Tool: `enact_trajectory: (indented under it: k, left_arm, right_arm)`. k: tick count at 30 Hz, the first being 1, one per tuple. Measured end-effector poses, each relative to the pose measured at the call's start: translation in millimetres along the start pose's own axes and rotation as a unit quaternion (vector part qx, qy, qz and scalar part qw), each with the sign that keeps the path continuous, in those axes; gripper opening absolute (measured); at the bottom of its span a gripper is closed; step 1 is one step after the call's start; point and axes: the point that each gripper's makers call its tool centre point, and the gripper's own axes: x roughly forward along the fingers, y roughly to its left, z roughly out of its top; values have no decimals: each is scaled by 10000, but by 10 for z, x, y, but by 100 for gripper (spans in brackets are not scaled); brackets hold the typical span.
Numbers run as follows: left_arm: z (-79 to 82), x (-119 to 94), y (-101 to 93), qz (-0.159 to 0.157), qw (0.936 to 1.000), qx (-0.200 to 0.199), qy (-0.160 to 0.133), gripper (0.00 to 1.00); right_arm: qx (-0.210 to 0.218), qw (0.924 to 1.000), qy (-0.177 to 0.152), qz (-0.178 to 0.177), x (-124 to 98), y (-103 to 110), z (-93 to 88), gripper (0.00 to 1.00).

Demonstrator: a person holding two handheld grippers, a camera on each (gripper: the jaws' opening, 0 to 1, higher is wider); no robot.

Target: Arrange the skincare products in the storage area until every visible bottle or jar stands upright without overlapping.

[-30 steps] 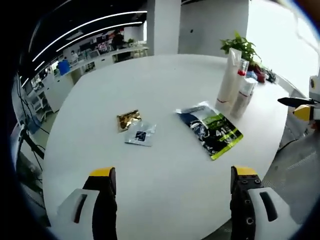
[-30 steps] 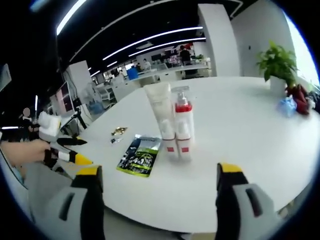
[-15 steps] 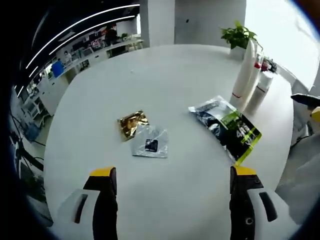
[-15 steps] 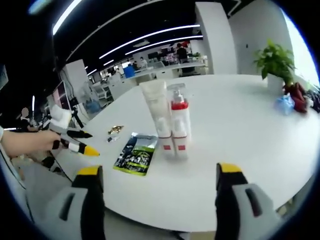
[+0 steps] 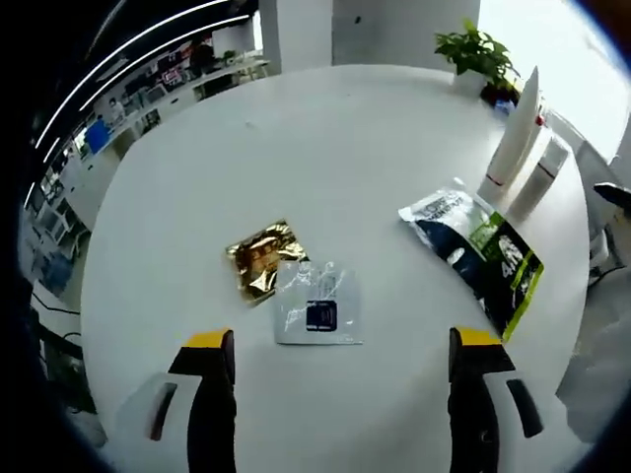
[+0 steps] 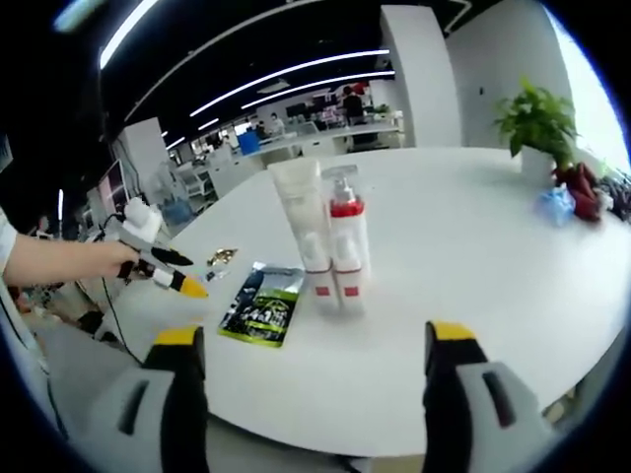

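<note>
A white tube (image 6: pixel 299 232) and a pump bottle (image 6: pixel 343 241) with a red collar stand upright, close together, on the white round table (image 6: pixel 473 296). The same tube (image 5: pixel 513 138) and bottle (image 5: pixel 540 177) appear at the right of the left gripper view. A green and black pouch (image 5: pixel 483 258) lies flat beside them. A gold sachet (image 5: pixel 261 269) and a clear sachet (image 5: pixel 317 315) lie just ahead of my left gripper (image 5: pixel 340 340), which is open and empty above the table. My right gripper (image 6: pixel 314 337) is open and empty, short of the table's edge. In its view, a hand holds my left gripper (image 6: pixel 187 273) over the table's left edge.
A potted plant (image 5: pixel 473 49) stands at the table's far edge, with small blue and red items (image 6: pixel 567 197) near it. Desks and shelves of an open office lie beyond the table. Bare tabletop spreads behind the sachets and to the right of the bottle.
My left gripper has moved forward over the table, so the two sachets now lie close in front of its jaws. The right gripper has barely shifted. Nothing on the table has moved.
</note>
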Motion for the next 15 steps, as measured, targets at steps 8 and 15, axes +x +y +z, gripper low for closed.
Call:
enact_trajectory:
  k: [8,15]
  left_arm:
    - [67,127,83,-63,9998,20,176,72]
    - [81,206,121,-84,9995,-91,306,64]
  right_arm:
    - [40,10000,-1,-31,-1,-15,-5,92]
    - [22,10000,24,-41,3,-15,-12,91]
